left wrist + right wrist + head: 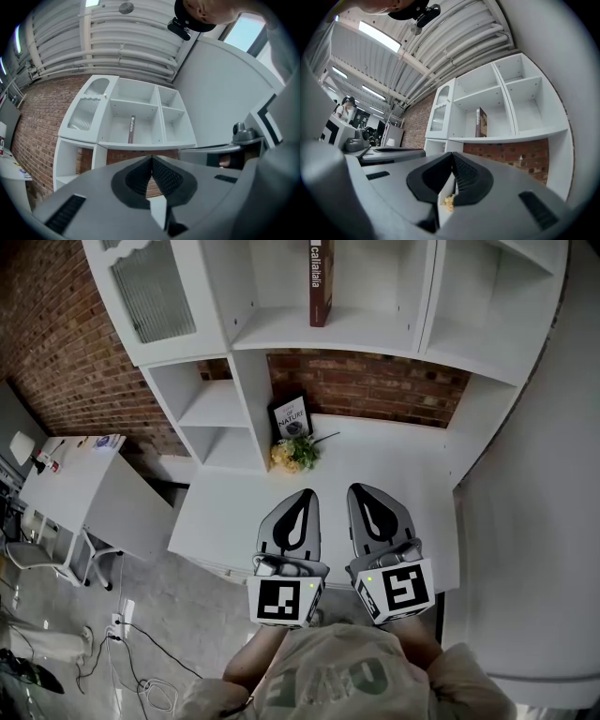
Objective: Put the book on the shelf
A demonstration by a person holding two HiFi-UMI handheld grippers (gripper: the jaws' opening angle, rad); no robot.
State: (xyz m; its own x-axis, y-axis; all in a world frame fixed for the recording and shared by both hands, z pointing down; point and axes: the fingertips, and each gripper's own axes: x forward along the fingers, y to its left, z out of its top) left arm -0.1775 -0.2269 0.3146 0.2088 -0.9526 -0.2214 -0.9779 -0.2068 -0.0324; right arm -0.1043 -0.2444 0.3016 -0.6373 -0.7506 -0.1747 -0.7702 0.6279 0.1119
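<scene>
Hanging at the upper left of the white shelf unit (246, 381) was a ribbed glass door (153, 287), and brick wall (56, 324) showed beside the unit and behind its open lower bay. To the right of the door, in the middle upper compartment, the dark red book (320, 282) stood upright on the shelf board, with neither tool touching it. Below it, on the white tabletop (394, 465), a second book (292, 416) with a black cover stood propped at the foot of the unit's divider. A bunch of yellow flowers (294, 454) lay just in front of it.

Nearer the person, the left hand-held gripper (305, 495) hovered over the tabletop with its jaws pressed together and nothing between them. Its own view showed the pads meeting in a thin line, aimed up toward the shelf. Just beside it, the right hand-held gripper (362, 489) was likewise closed and empty. Its tips touched in its own view, and the flowers were glimpsed through the gap lower down. The two pointed the same way, side by side, well short of the book above.
</scene>
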